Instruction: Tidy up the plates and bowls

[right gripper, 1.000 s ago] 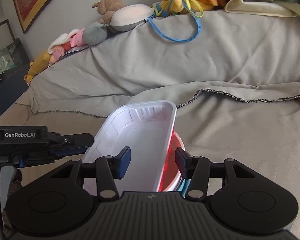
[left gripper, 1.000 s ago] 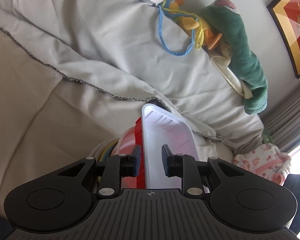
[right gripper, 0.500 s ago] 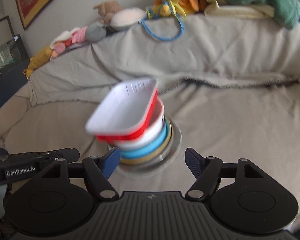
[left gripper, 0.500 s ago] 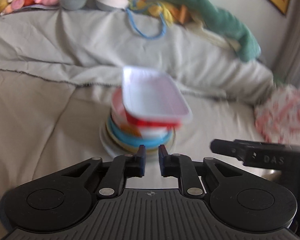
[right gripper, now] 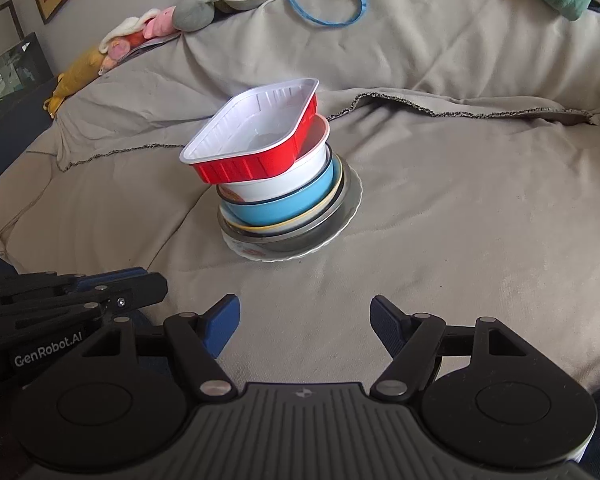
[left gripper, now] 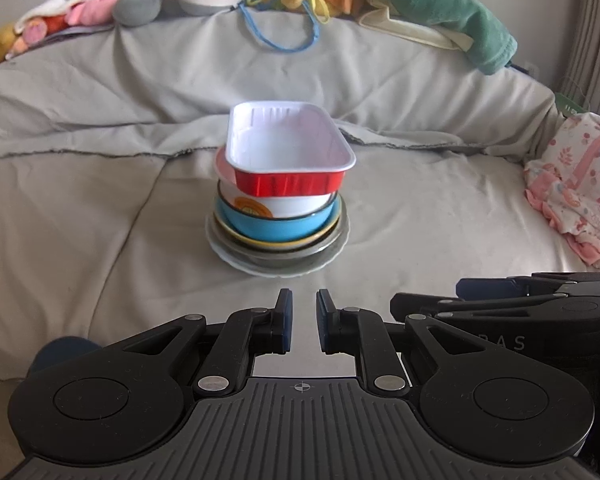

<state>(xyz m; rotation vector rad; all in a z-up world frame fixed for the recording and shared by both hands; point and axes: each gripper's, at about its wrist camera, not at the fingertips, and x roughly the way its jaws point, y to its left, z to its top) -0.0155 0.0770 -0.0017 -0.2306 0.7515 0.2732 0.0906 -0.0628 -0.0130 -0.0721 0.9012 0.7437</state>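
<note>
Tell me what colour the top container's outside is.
Red, with a white inside; clearest in the right wrist view.

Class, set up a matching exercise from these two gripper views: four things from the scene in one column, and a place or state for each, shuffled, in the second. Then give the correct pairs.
Column 1
1. red tray
2. white plate
3. left gripper
4. right gripper

Column 2
A. jaws wide apart, holding nothing
B. bottom of the stack, on the bed cover
C. top of the stack, sitting tilted
D. jaws nearly together, holding nothing

Pairs: 1-C, 2-B, 3-D, 4-A
</note>
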